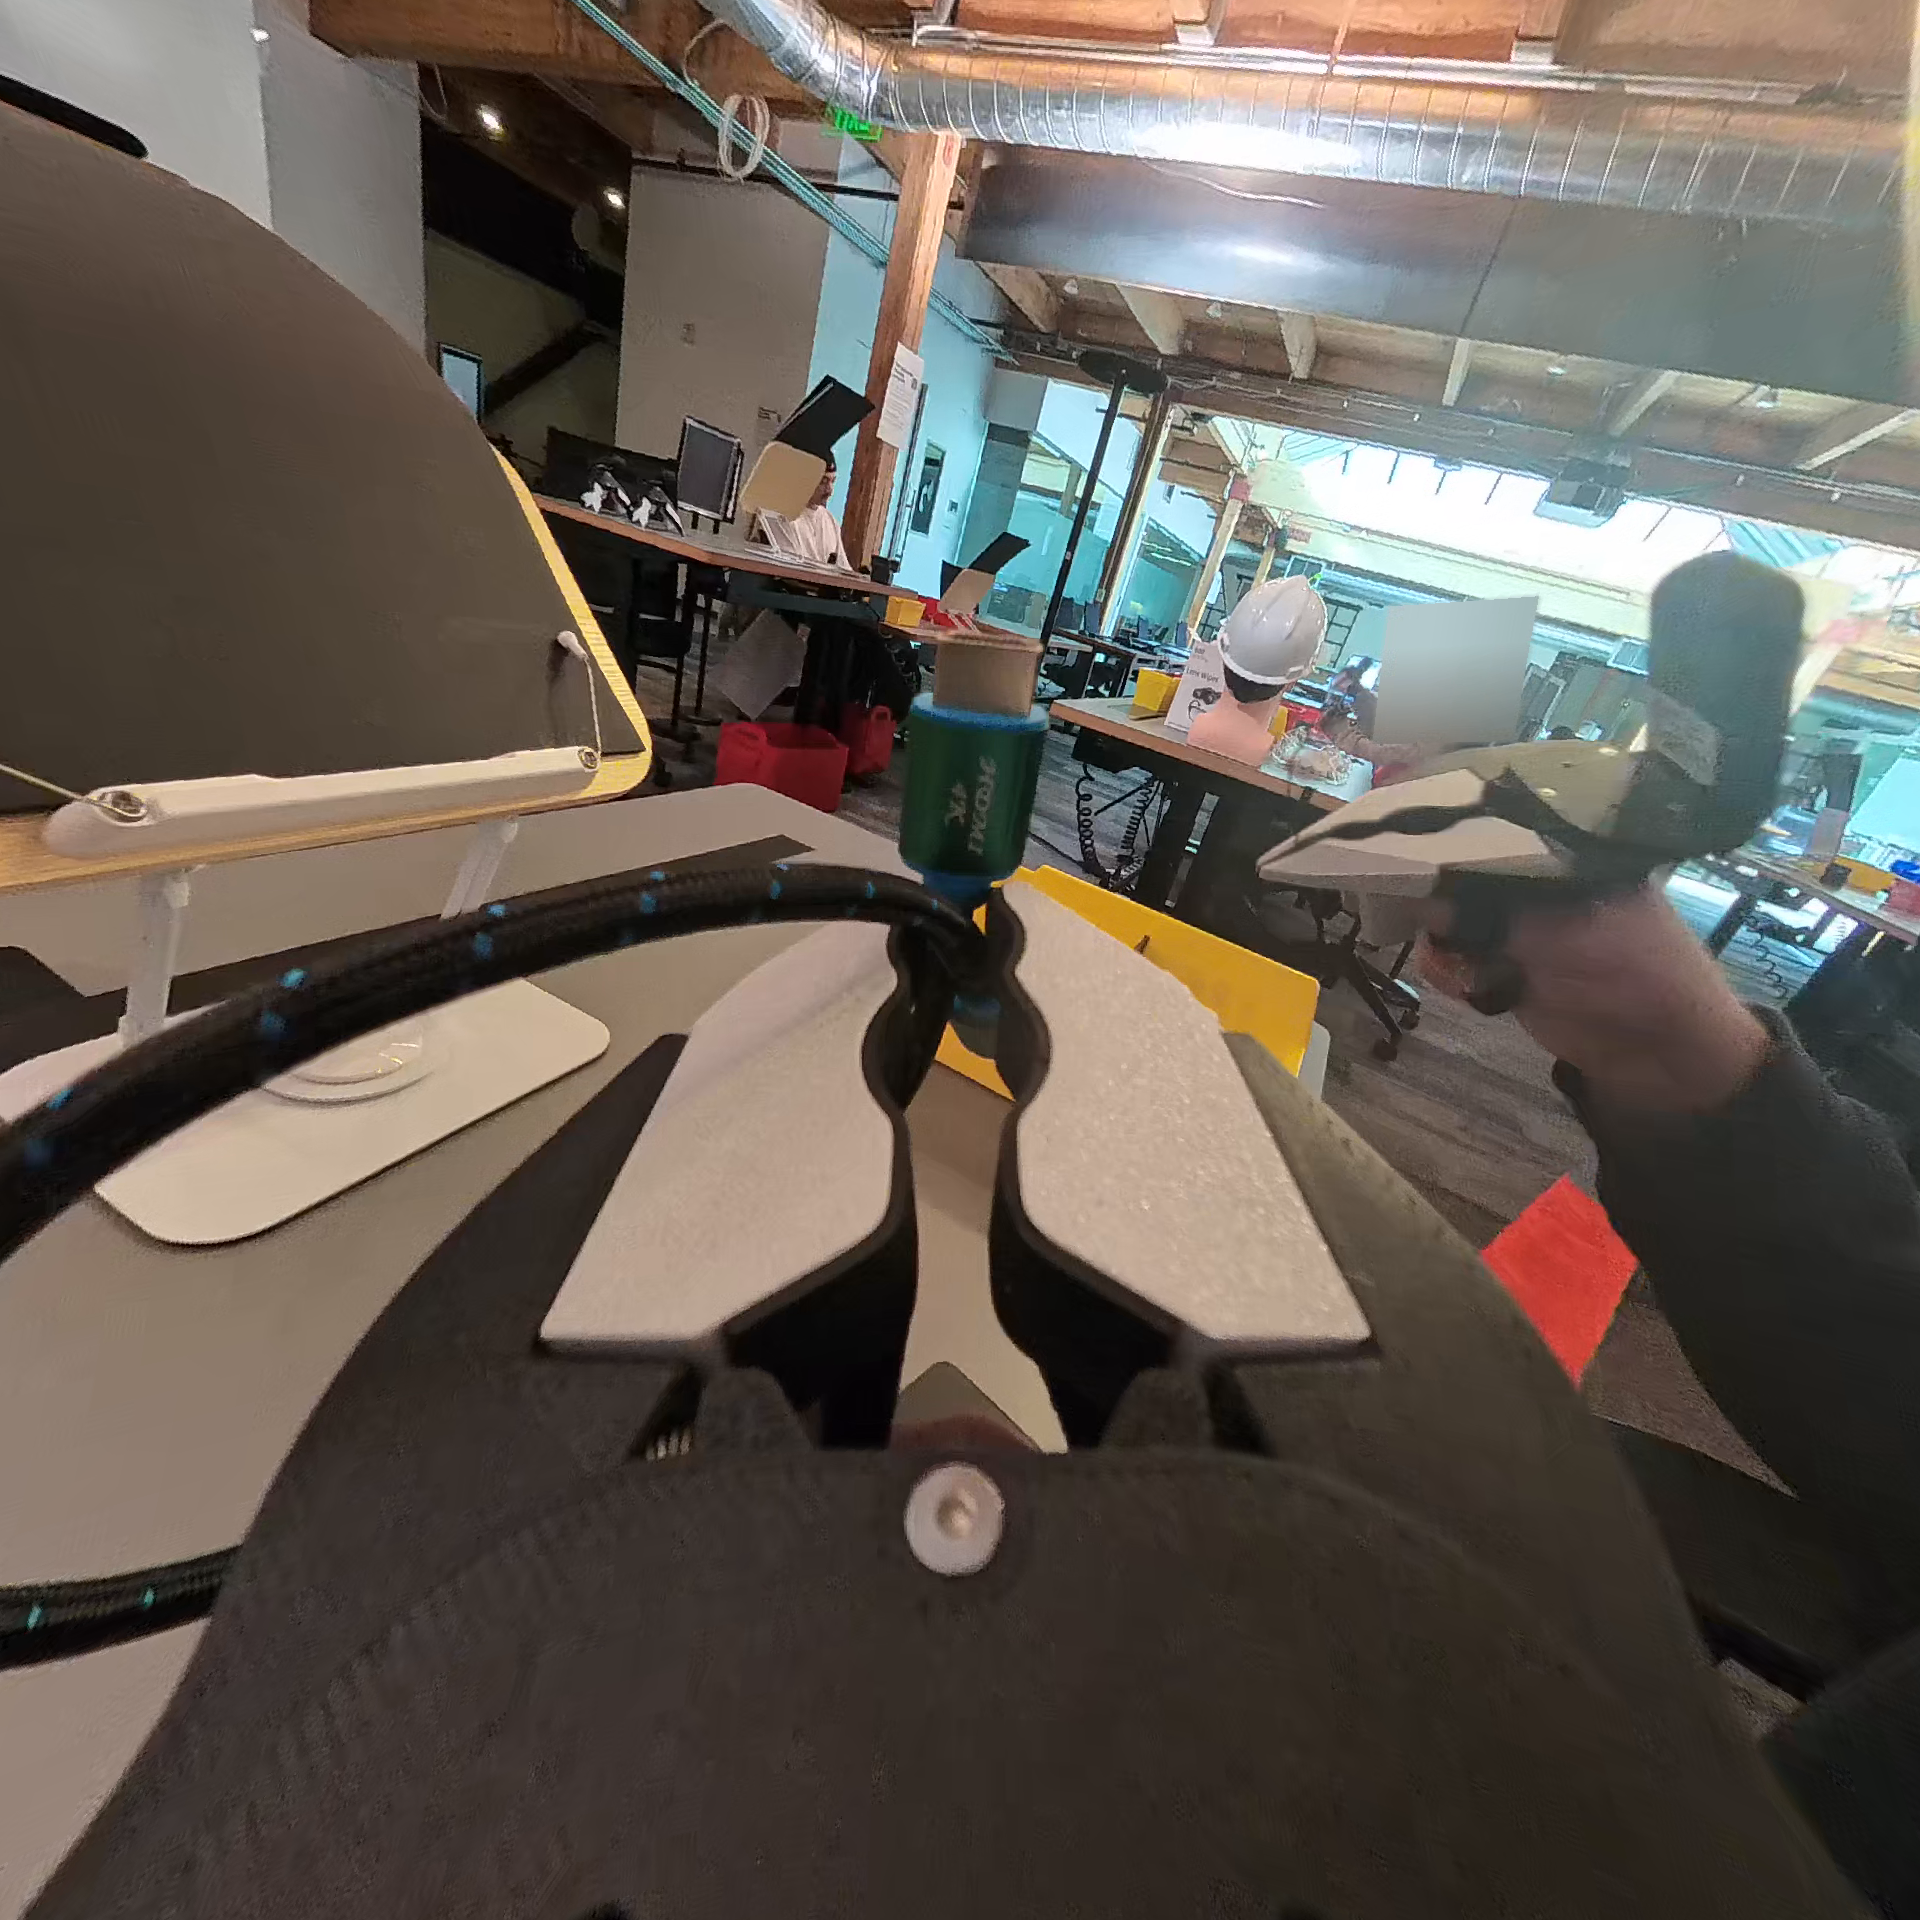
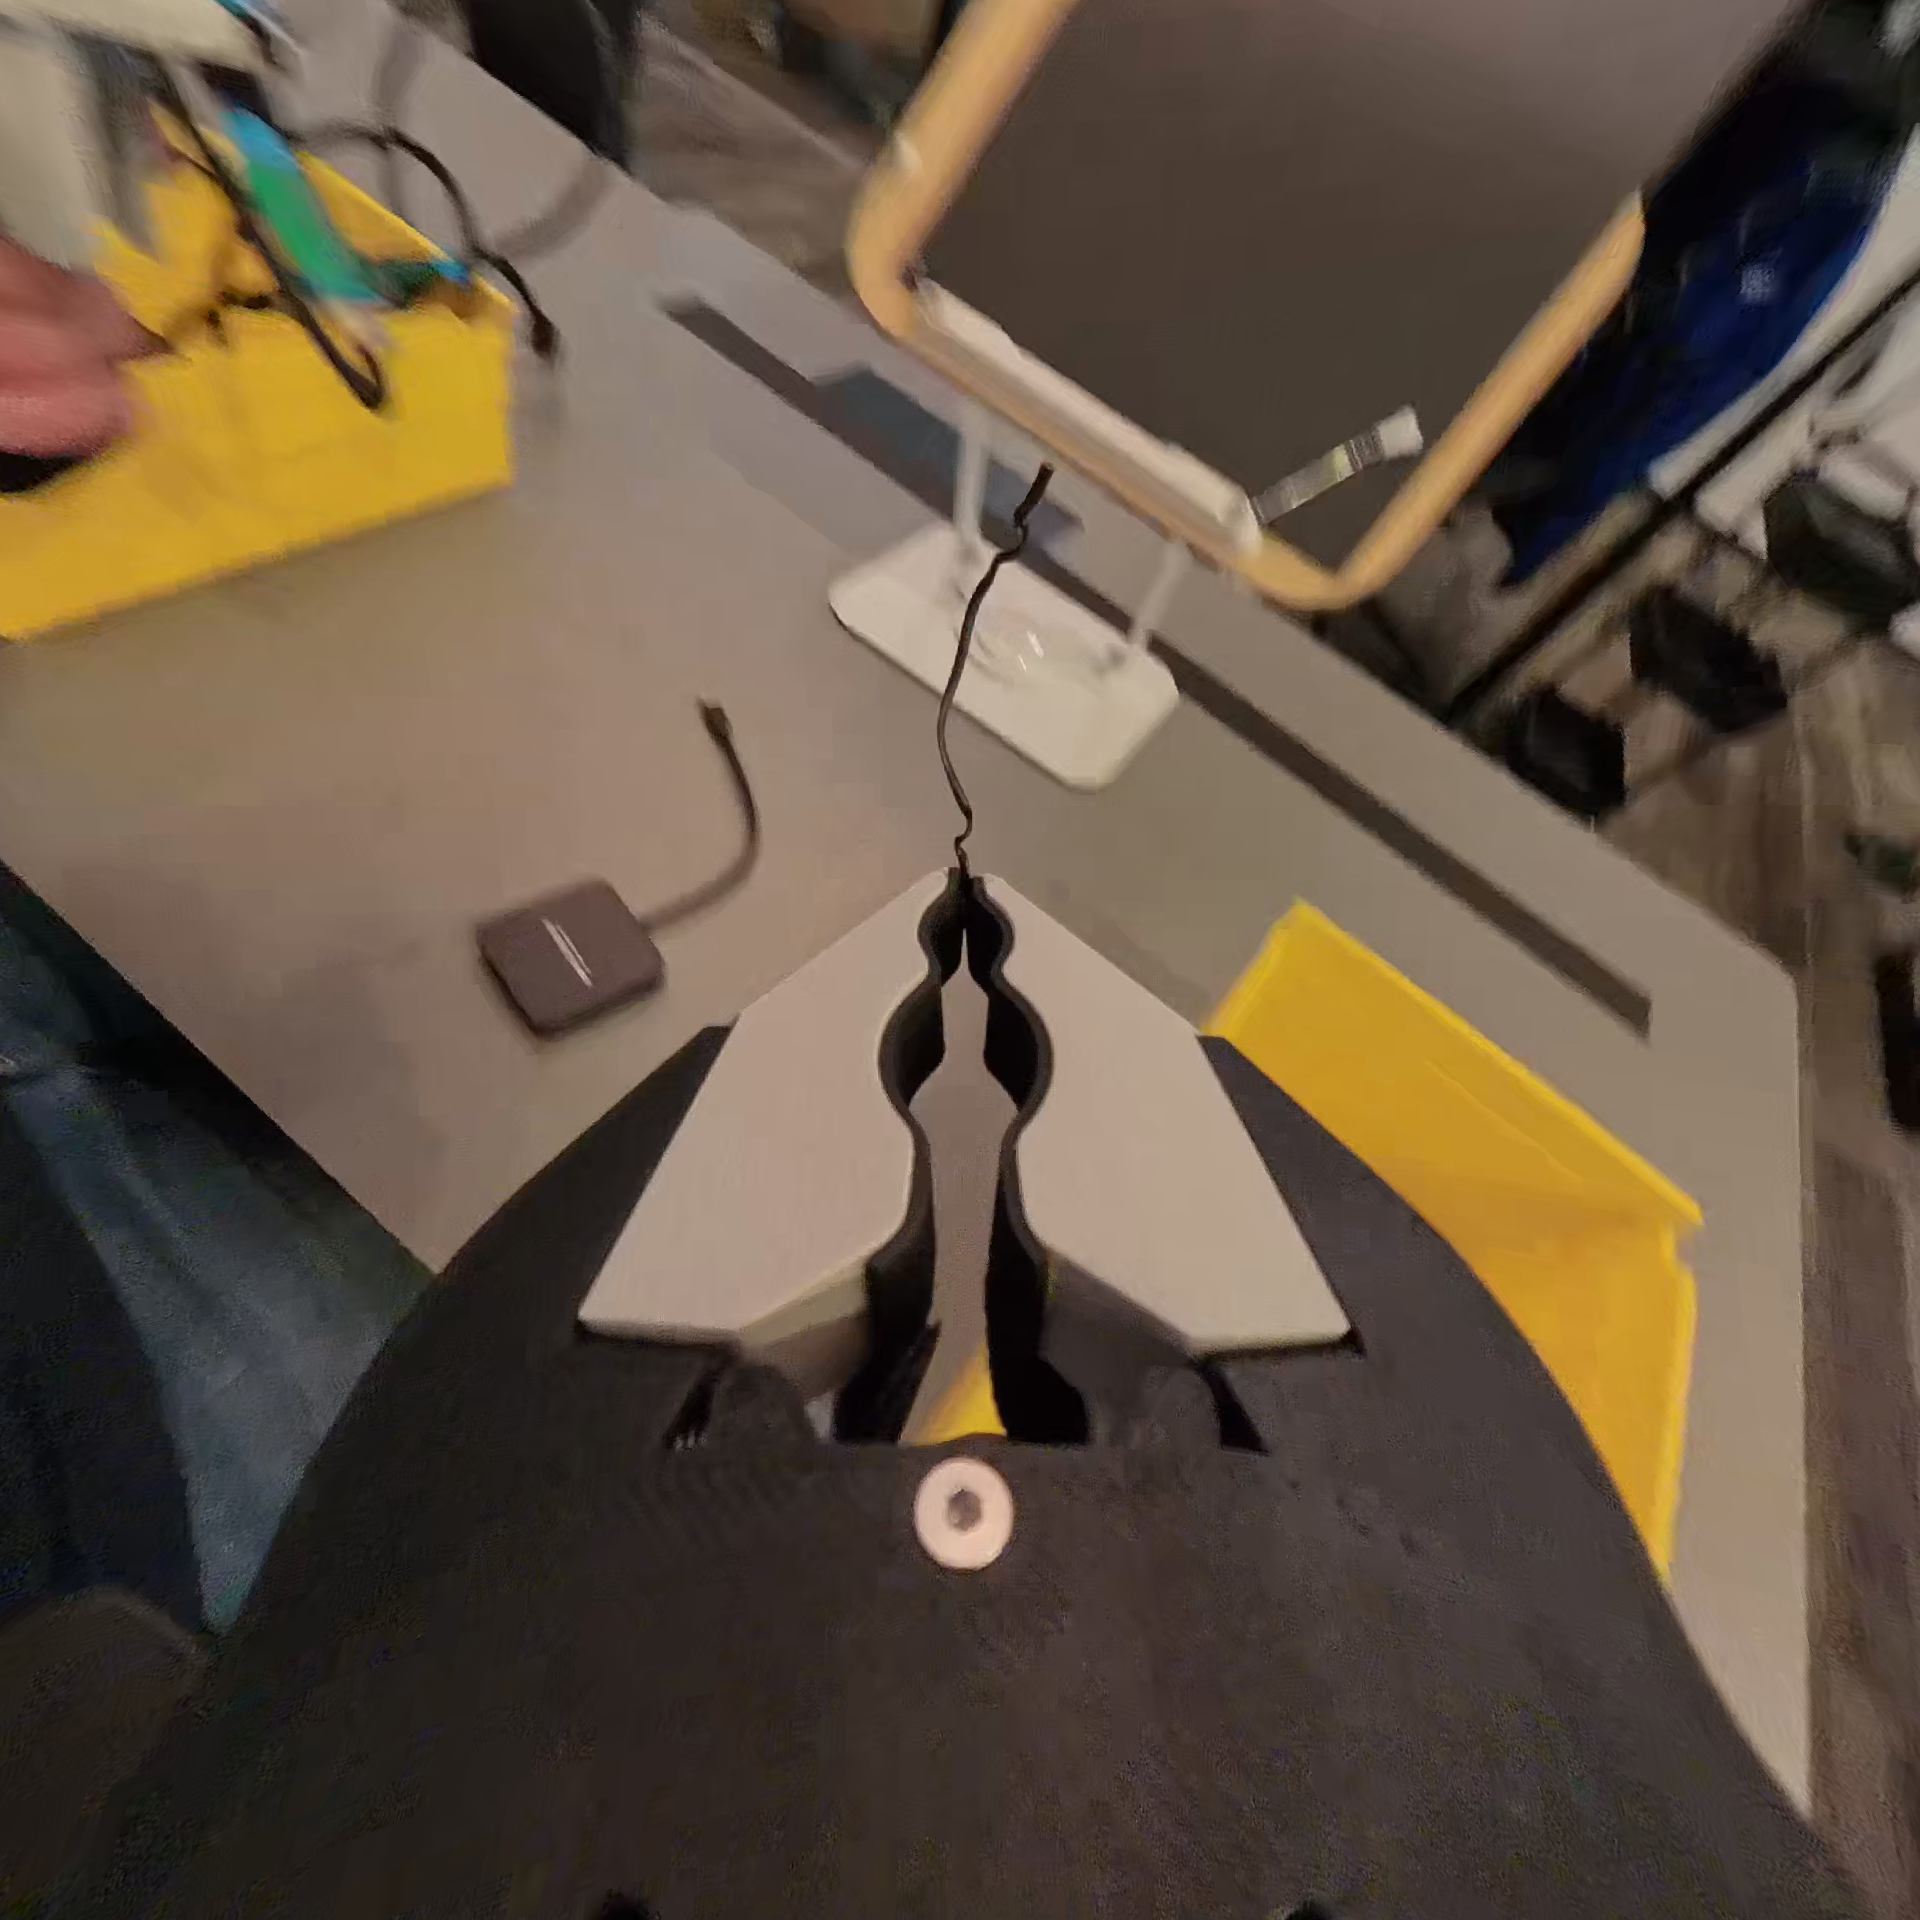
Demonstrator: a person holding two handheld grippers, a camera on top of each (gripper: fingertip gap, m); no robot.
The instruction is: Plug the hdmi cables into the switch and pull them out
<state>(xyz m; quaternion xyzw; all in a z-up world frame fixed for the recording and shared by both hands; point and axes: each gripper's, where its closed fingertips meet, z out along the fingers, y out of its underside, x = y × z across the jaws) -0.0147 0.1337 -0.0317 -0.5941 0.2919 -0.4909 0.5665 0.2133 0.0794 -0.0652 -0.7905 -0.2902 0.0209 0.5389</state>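
Your left gripper (image 1: 971, 971) is closed on the black braided HDMI cable with blue flecks (image 1: 416, 977), pinching it just behind the green metal plug housing (image 1: 971, 795), which stands upright above the fingertips with a tan cap on its end; the cable arcs away to the left over the grey table (image 1: 260, 1351). Your right gripper (image 2: 964, 883) has its jaws drawn together at the tips, nipping a thin black wiry strand (image 2: 977, 665) that rises in a wavy line from them. In the left wrist view that same gripper hangs in the air to the right, held in your hand (image 1: 1590, 997).

The small dark grey square switch with its short attached lead (image 2: 569, 968) lies flat near the table's front edge, apart from both grippers, with no cable plugged into it. A yellow plastic bin (image 2: 260, 436) sits towards the far left corner with cables in it, another yellow bin (image 2: 1475, 1174) at the right edge. A white stand (image 2: 1008, 665) near the back edge carries a dark tilted board with a tan rim (image 2: 1247, 260)
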